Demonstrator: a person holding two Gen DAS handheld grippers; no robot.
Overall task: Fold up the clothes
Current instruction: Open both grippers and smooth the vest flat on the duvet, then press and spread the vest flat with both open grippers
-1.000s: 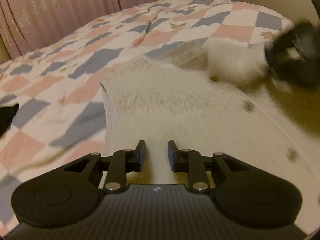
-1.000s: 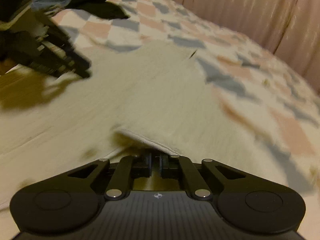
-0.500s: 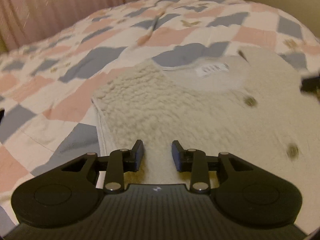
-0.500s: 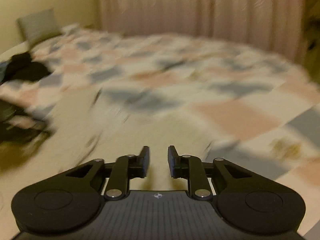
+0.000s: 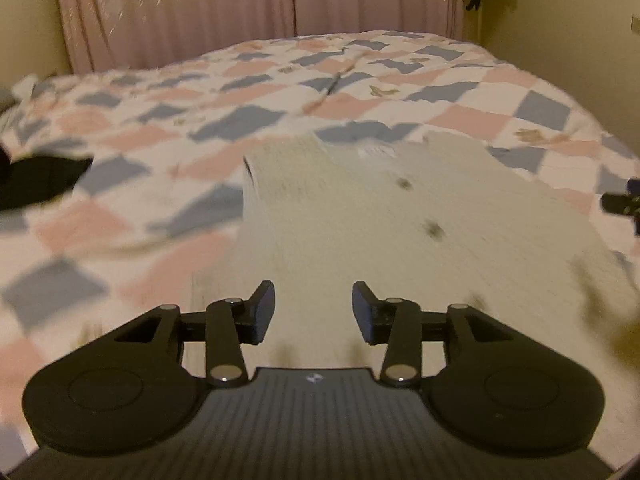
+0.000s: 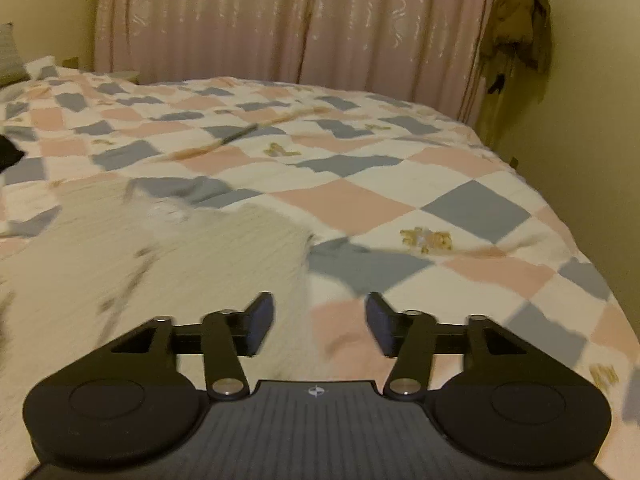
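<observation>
A cream fleece garment point(image 5: 400, 232) with dark buttons is seen spread on the pink, grey and white checked quilt point(image 6: 360, 200), directly beneath the wide-open, empty left gripper point(image 5: 313, 308) and at lower left of the equally open, empty right gripper point(image 6: 319, 318), its neck label too blurred to be read.

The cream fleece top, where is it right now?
The cream fleece top lies flat on the checked quilt, straight ahead of the open left gripper; in the right wrist view it sits lower left.
</observation>
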